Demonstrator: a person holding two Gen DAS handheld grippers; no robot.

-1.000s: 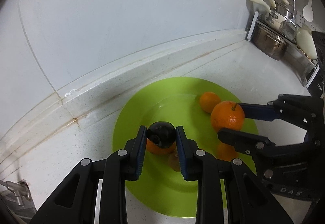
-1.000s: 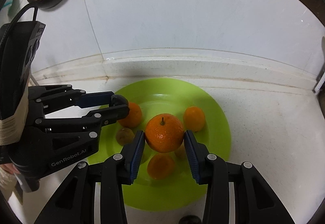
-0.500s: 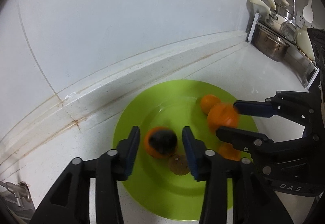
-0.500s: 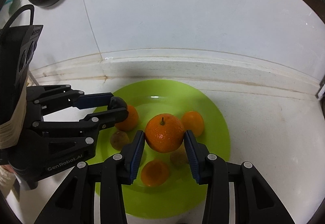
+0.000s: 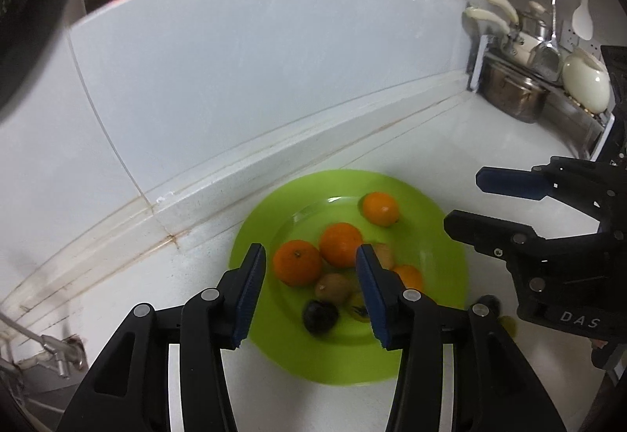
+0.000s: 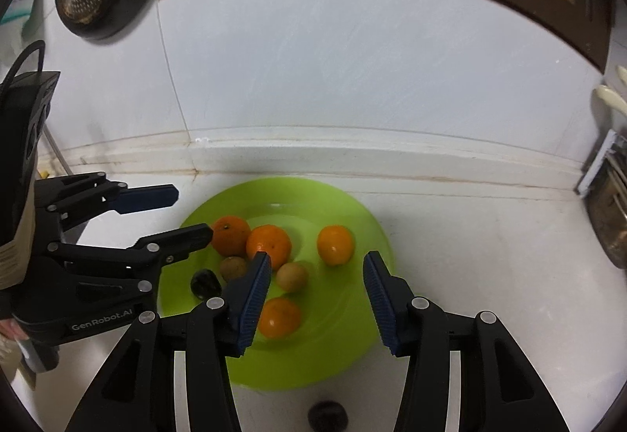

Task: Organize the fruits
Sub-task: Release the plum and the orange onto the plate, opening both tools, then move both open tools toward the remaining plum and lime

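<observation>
Ahead of my claws sits one green plate (image 6: 364,220). On it I count four oranges (image 6: 269,247), two brownish kiwi-like fruits (image 6: 291,276) and one dark plum (image 6: 205,284). One more dark fruit (image 6: 327,415) lies off the plate, on the counter just below my right claw.

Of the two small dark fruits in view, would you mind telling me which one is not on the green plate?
The dark fruit lying on the white counter just off the plate's near rim; the other dark fruit rests on the plate beside the oranges.
</observation>
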